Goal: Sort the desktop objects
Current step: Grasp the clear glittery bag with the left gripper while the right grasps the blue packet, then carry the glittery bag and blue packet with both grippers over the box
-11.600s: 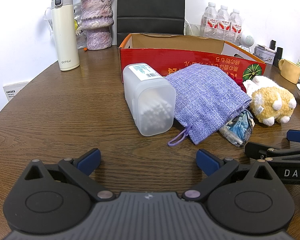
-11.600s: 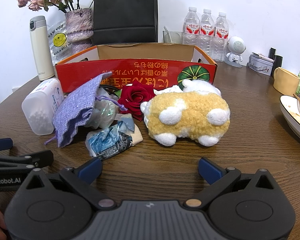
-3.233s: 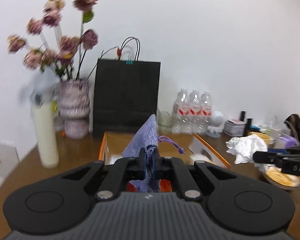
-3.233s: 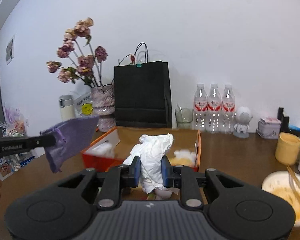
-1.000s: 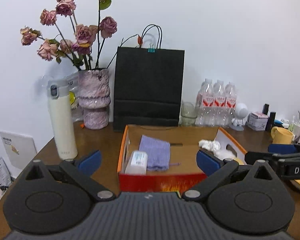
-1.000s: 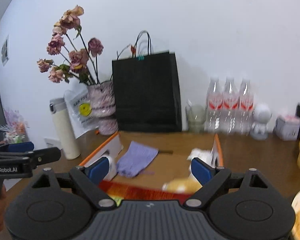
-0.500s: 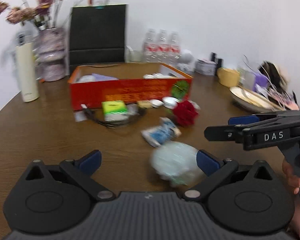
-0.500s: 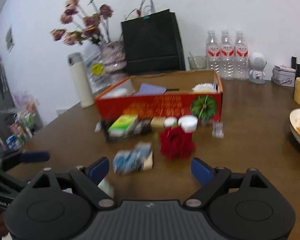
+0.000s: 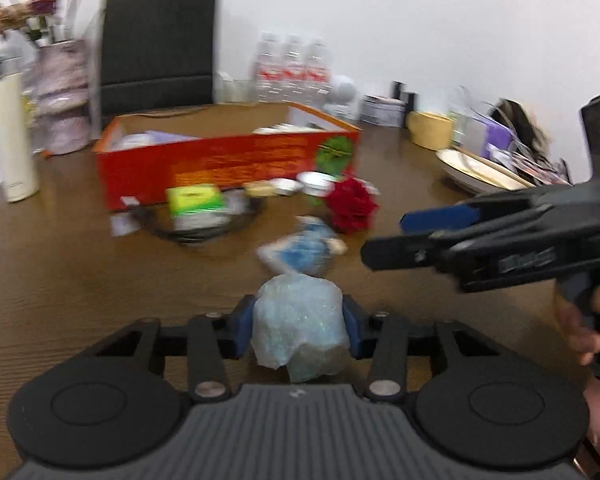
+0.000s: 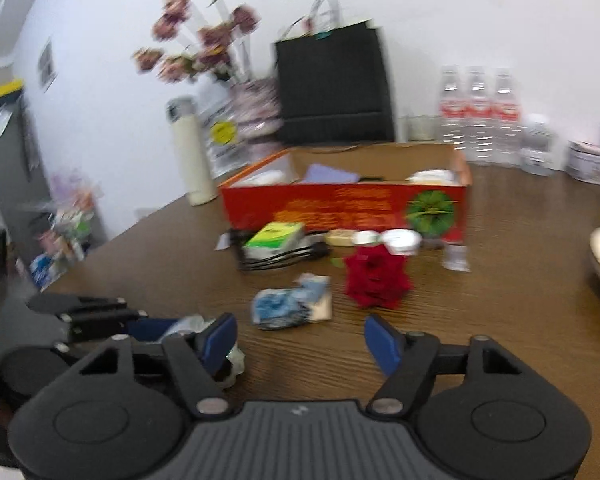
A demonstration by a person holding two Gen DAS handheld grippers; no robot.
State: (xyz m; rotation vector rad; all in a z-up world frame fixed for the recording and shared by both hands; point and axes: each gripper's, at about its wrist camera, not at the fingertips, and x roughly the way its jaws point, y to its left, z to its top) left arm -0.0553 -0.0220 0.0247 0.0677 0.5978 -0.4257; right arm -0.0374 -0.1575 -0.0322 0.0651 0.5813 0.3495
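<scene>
Cluttered wooden table (image 9: 60, 264), red box (image 9: 220, 168) behind.
Left tongs (image 9: 298, 326) just closing on crinkly plastic bag (image 9: 300, 324) near front edge; probably light, soft, slippery. Right tongs (image 10: 300, 340) apart, empty, narrowing.

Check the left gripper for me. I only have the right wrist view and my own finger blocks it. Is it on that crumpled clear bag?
Observer: Yes. In the left wrist view the left gripper has just been closing, and its pads now press both sides of the crumpled clear bag.
Operator: Good. How does my right gripper look from the side?
Observer: The right gripper shows in profile above the table, to the right of the red rose. Its jaws have just been closing, but they stand apart with nothing between them.
</scene>
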